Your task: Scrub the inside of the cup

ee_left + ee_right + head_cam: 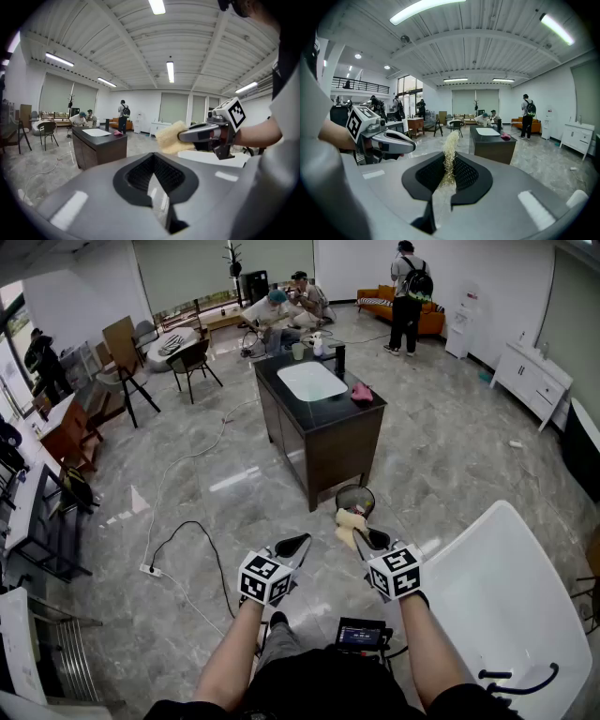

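Observation:
My right gripper (362, 533) is shut on a yellowish loofah scrubber (349, 523), whose thin fibrous edge (450, 151) stands up between its jaws. My left gripper (298, 543) is shut with nothing in it, and its jaws (153, 177) meet in the left gripper view. Both hang side by side over the floor, well short of the dark counter (330, 424). A pale green cup (297, 351) stands at the counter's far end, beyond the white sink (311, 381). From the left gripper view the right gripper (202, 134) shows with the scrubber (170, 137) at its tip.
A pink cloth (361, 391) lies on the counter's right edge. A dark round bin (355, 498) stands on the floor at the counter's near end. A white tub (511, 601) is close on my right. A cable and power strip (150, 569) lie on the left. Several people are at the back.

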`<state>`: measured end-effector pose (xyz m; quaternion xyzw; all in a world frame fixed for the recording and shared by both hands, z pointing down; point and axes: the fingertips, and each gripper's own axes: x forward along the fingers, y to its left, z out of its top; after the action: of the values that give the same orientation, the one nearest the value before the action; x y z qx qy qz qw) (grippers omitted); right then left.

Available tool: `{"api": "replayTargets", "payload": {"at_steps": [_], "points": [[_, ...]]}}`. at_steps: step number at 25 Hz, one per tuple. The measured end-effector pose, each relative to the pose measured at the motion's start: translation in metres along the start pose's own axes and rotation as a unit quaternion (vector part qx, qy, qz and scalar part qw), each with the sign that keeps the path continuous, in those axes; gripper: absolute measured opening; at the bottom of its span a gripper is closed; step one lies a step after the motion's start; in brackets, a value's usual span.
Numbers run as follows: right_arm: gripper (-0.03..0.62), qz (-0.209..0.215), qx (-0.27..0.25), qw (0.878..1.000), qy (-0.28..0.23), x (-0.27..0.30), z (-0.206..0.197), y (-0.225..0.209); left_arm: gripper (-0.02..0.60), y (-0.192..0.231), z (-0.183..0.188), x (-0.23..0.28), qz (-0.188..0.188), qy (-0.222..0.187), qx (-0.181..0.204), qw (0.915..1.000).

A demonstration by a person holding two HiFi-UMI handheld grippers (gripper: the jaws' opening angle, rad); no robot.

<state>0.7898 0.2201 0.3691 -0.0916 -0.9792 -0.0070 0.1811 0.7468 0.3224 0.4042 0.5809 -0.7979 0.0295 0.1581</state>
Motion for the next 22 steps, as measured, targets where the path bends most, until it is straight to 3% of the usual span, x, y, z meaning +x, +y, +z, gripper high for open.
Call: {"api": "replayTargets", "payload": {"at_steps": [15, 22], "points": [[0.043, -0.004, 0.015, 1.0, -0.013, -0.013, -0.002, -0.002, 0.0, -0.01, 0.001, -0.003, -0.004, 0.004, 0.034, 0.9994], [0.043, 0.003, 0.013, 1.0, -0.008, -0.013, -0.007, 0.001, -0.002, -0.003, 0.002, -0.004, 0.02, -0.006, 0.008, 0.9998]]}}
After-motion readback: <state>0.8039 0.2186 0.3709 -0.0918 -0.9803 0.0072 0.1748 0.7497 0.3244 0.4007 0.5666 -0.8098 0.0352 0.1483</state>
